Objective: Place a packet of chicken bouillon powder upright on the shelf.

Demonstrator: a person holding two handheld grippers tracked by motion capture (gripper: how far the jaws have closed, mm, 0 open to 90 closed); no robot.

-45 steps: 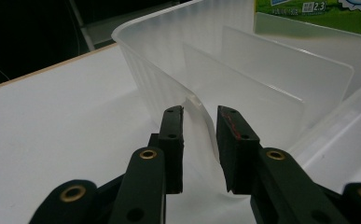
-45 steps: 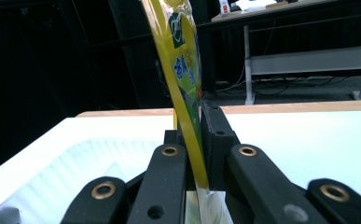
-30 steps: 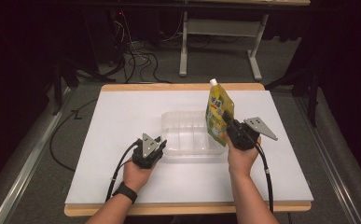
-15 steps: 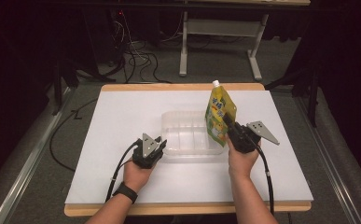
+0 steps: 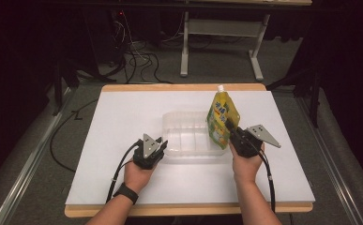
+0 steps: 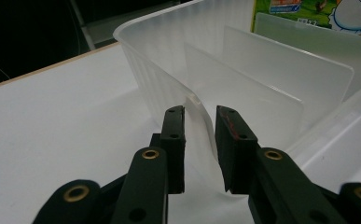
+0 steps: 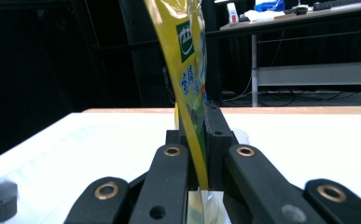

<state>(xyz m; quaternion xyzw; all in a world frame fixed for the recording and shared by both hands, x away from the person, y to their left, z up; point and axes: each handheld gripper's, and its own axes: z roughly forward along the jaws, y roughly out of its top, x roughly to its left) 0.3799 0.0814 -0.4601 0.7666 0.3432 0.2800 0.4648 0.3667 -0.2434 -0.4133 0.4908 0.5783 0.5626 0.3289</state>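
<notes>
A clear plastic container (image 5: 188, 136) with inner dividers lies in the middle of the white tabletop. My left gripper (image 5: 162, 142) is at its near left corner, shut on the thin translucent wall (image 6: 197, 116), which bends between the jaws. Over the container's right end, my right gripper (image 5: 229, 128) holds a yellow-green spouted pouch (image 5: 222, 117) upright. Its jaws are shut on the pouch's lower edge (image 7: 190, 93). The pouch's printed face (image 6: 318, 11) shows past the container's far wall in the left gripper view.
The white board (image 5: 123, 117) has a wooden rim and open room to the left, right and front of the container. Beyond the far edge are floor cables (image 5: 137, 61) and a desk's white legs (image 5: 221, 42). Dark space flanks the table.
The right gripper and its pouch have shifted slightly lower and to the right in the high view. The left gripper and the container have stayed put.
</notes>
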